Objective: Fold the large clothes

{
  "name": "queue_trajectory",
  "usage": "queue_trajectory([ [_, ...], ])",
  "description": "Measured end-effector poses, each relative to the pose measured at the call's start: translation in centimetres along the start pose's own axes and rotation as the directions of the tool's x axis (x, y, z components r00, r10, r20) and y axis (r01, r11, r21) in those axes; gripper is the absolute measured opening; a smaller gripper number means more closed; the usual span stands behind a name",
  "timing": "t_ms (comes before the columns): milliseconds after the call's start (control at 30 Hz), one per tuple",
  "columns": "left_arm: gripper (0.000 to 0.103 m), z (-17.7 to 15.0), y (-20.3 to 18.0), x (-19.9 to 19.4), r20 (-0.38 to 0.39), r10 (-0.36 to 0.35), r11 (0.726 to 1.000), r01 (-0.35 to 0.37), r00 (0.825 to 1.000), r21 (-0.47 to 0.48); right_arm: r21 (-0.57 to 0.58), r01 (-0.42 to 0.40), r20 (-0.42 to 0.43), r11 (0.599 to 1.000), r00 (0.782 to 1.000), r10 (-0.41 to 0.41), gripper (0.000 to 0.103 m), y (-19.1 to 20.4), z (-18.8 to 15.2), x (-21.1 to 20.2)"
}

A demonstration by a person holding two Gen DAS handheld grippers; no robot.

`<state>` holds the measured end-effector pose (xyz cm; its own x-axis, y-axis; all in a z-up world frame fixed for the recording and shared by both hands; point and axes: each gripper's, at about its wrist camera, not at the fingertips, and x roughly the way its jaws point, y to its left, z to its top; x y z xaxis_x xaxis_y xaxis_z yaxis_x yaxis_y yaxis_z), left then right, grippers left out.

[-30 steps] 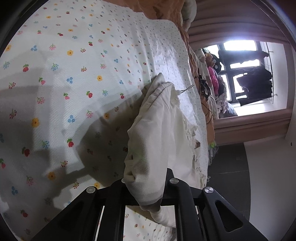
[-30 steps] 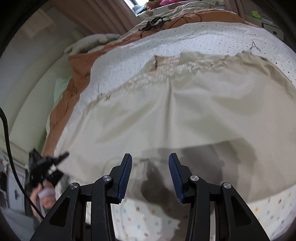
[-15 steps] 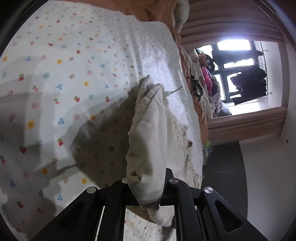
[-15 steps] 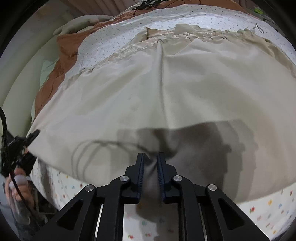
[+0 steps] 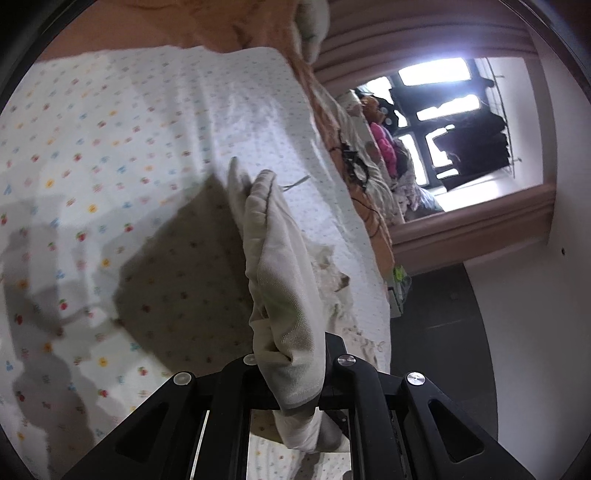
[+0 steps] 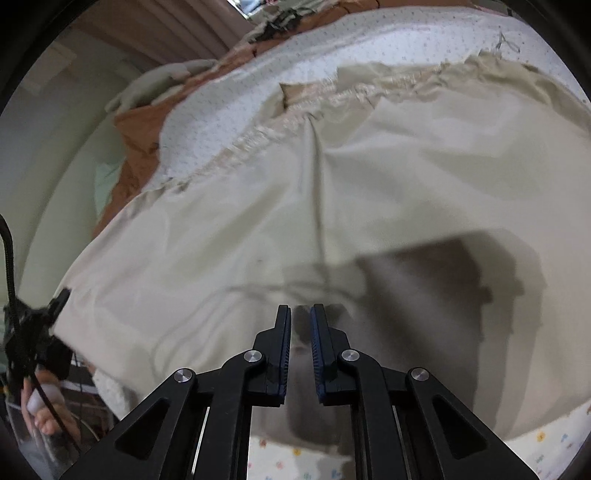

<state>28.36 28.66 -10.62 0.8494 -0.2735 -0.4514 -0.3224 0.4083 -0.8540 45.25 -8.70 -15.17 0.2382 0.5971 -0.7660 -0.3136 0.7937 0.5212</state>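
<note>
Right wrist view: the right gripper (image 6: 301, 325) is seen with its blue-padded jaws just drawn together, and a fold of the large cream-coloured cotton garment (image 6: 369, 177) is pinched between them. The garment is spread wide over the white bedsheet printed with small coloured flowers (image 6: 554, 435), its gathered waistband lying at the far side. At the left edge, a corner of the same cloth is gripped by the left gripper (image 6: 59, 299), held in a hand (image 6: 44, 413). From the left wrist, that gripper (image 5: 295, 363) is shown clamped on a bunched edge of the garment (image 5: 284, 266), lifted off the sheet (image 5: 110, 155). An orange blanket (image 5: 221, 26) is visible beyond.
</note>
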Motion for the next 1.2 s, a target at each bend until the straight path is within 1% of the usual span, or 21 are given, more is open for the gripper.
queue_trajectory([
  [100,0.01,0.1,-1.7,0.4,-0.004,-0.019,0.999,0.019,1.0,0.026,-0.003,-0.01,0.011,1.0,1.0,0.01,0.012,0.1,-0.5,-1.0],
  [233,0.01,0.0,-4.2,0.8,-0.009,-0.034,0.997,0.034,0.999,0.073,0.01,-0.035,-0.007,0.999,0.999,0.035,0.012,-0.1,-1.8,-1.6],
  [300,0.01,-0.1,-5.5,1.0,-0.013,-0.044,0.994,0.045,0.999,0.098,0.011,-0.045,-0.026,0.999,0.999,0.045,0.012,-0.1,-2.6,-1.2],
  [433,0.01,-0.6,-8.3,1.5,-0.034,-0.069,0.987,0.073,0.997,0.143,0.034,-0.036,-0.063,0.999,0.997,0.039,0.012,-1.0,-3.7,0.5],
  [633,0.01,-2.2,-13.5,3.3,-0.078,-0.09,0.965,0.107,0.993,0.241,0.056,-0.057,-0.071,0.997,0.996,0.061,0.012,-1.7,-4.2,1.1],
  [700,0.01,-2.9,-15.2,4.1,-0.098,-0.099,0.956,0.122,0.99,0.268,0.074,-0.078,-0.085,0.994,0.993,0.084,0.012,-2.1,-4.2,1.1],
  [833,0.01,-4.4,-18.5,5.9,-0.136,-0.103,0.935,0.142,0.985,0.325,0.067,-0.106,-0.12,0.992,0.986,0.113,0.012,-2.8,-4.1,0.1],
  [867,0.01,-4.7,-19.4,6.4,-0.145,-0.103,0.93,0.147,0.984,0.338,0.073,-0.113,-0.115,0.991,0.986,0.121,0.012,-3.1,-4.2,-0.6],
  [967,0.01,-5.7,-22.0,8.2,-0.172,-0.097,0.914,0.156,0.98,0.375,0.092,-0.139,-0.064,0.986,0.987,0.145,0.012,-4.7,-4.3,-3.2],
  [1067,0.01,-7.1,-24.3,10.4,-0.208,-0.084,0.895,0.165,0.975,0.413,0.12,-0.145,0.002,0.982,0.989,0.146,0.012,-6.9,-4.3,-6.2],
  [1200,0.01,-9.6,-26.6,13.8,-0.266,-0.063,0.87,0.183,0.962,0.458,0.17,-0.148,0.088,0.974,0.987,0.134,0.012,-10.2,-4.4,-10.2],
])
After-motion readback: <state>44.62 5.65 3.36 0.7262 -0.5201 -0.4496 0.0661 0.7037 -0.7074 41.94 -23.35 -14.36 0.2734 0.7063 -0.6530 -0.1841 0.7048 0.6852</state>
